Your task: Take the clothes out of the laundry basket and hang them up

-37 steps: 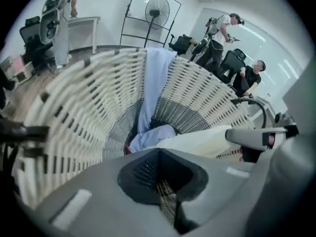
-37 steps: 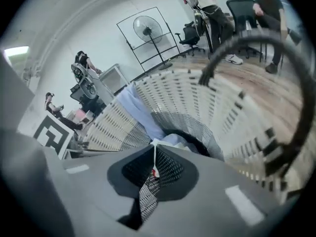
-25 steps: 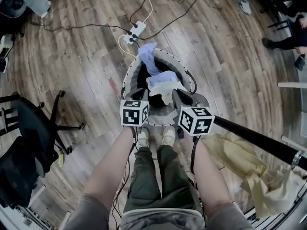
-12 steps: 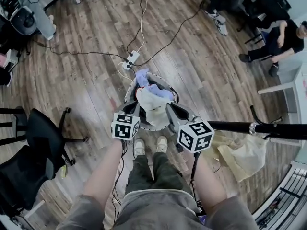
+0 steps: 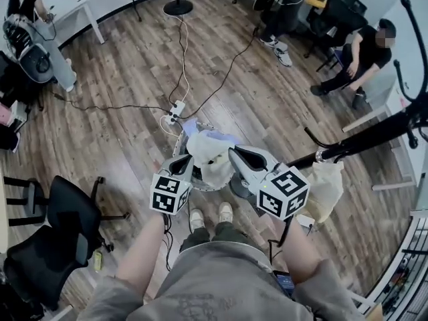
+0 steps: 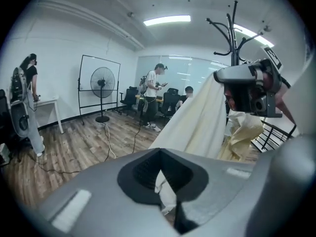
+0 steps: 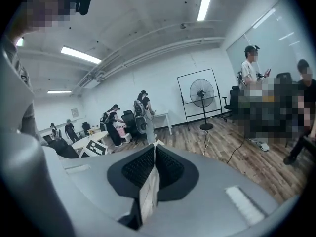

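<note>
Head view: a pale garment (image 5: pixel 208 154) is held up over a laundry basket (image 5: pixel 179 139).
The left gripper (image 5: pixel 182 166) is clenched on one edge of the pale garment, with a fold of white cloth pinched between its pads. The laundry basket sits on the floor at 12 o'clock from the person's shoes (image 5: pixel 226 212). The right gripper (image 5: pixel 235 155) is clamped on a thin strip of the same cloth. At 3 o'clock, a cream cloth (image 5: pixel 326 187) hangs from a black rail (image 5: pixel 374 134).

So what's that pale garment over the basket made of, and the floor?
The cream garment looks like matte woven cloth: it hangs in soft folds. The floor looks like wooden planks with a low sheen, grain and board seams showing; solid wood or laminate, I cannot tell.
</note>
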Demonstrator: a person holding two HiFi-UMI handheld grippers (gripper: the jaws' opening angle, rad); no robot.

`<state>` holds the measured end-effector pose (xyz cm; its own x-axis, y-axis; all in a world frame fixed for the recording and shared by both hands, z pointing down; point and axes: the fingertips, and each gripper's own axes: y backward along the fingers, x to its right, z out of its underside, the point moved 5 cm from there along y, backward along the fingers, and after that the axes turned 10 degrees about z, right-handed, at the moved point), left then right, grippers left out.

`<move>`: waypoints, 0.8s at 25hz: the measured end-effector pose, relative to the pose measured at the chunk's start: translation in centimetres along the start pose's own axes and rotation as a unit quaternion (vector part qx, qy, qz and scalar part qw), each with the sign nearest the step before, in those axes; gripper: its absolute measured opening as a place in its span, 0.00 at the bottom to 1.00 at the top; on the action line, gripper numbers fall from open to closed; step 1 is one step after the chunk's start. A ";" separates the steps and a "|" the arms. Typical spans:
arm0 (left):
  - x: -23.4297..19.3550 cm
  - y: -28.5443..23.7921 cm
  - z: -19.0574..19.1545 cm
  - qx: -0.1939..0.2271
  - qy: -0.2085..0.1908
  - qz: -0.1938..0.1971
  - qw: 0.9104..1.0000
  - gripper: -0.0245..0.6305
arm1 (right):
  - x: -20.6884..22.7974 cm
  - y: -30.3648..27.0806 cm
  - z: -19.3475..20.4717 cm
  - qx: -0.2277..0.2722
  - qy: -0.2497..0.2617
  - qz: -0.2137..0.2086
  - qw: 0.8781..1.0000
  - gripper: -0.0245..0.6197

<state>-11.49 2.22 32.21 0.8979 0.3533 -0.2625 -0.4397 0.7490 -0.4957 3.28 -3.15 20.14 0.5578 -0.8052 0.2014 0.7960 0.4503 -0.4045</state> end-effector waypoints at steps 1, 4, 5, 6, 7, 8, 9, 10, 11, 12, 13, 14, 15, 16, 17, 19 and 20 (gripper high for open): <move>0.7 0.6 -0.7 0.008 -0.009 0.006 1.000 0.04 | -0.5 0.9 -0.5 0.005 0.008 -0.001 1.000 0.10; 2.4 2.3 -2.6 0.029 -0.026 0.018 0.999 0.04 | -1.8 3.4 -1.7 0.019 0.021 -0.004 1.000 0.10; 2.9 2.9 -3.0 0.033 -0.029 0.020 0.999 0.04 | -2.1 4.2 -2.1 0.023 0.023 -0.005 0.999 0.10; 3.2 3.5 -3.4 0.037 -0.031 0.020 0.999 0.04 | -2.5 5.0 -2.3 0.026 0.026 -0.005 0.999 0.10; 3.5 4.1 -3.6 0.040 -0.031 0.020 0.999 0.04 | -2.7 5.7 -2.6 0.030 0.028 -0.004 0.999 0.10; 3.8 4.7 -3.7 0.043 -0.030 0.021 0.998 0.04 | -2.9 6.4 -2.7 0.033 0.029 -0.004 0.999 0.10; 4.0 5.1 -3.7 0.046 -0.030 0.021 0.998 0.04 | -3.1 6.9 -2.8 0.037 0.031 -0.002 0.999 0.09; 4.1 5.4 -3.7 0.048 -0.031 0.022 0.998 0.04 | -3.2 7.4 -2.8 0.042 0.033 -0.001 0.999 0.10; 4.3 5.6 -3.7 0.048 -0.033 0.022 0.998 0.04 | -3.3 7.9 -2.9 0.046 0.034 0.000 0.998 0.10; 4.5 5.8 -3.6 0.048 -0.034 0.023 0.998 0.04 | -3.4 8.3 -3.0 0.050 0.035 0.000 0.998 0.10; 4.7 5.9 -3.5 0.047 -0.035 0.025 0.998 0.04 | -3.5 8.7 -3.2 0.055 0.035 0.001 0.998 0.10; 4.9 5.9 -3.5 0.046 -0.036 0.028 0.998 0.04 | -3.5 9.1 -3.5 0.061 0.035 0.002 0.998 0.10; 5.2 5.8 -3.6 0.044 -0.038 0.031 0.998 0.04 | -3.3 9.5 -3.9 0.067 0.033 0.005 0.997 0.10; 5.5 5.6 -3.8 0.043 -0.040 0.035 0.998 0.04 | -3.1 10.0 -4.3 0.073 0.031 0.008 0.997 0.10; 5.8 5.3 -3.9 0.043 -0.042 0.039 0.997 0.04 | -2.8 10.4 -4.7 0.078 0.028 0.012 0.996 0.10; 6.5 4.8 -4.3 0.043 -0.046 0.047 0.997 0.04 | -2.0 11.0 -5.3 0.087 0.022 0.022 0.996 0.10; 6.8 4.6 -4.4 0.044 -0.049 0.051 0.997 0.04 | -1.6 11.3 -5.6 0.090 0.020 0.028 0.995 0.10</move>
<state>-7.49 5.59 24.47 0.8483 0.4797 -0.2243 -0.5291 0.7506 -0.3957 10.04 1.00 10.25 0.5954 -0.7901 0.1454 0.7952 0.5539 -0.2465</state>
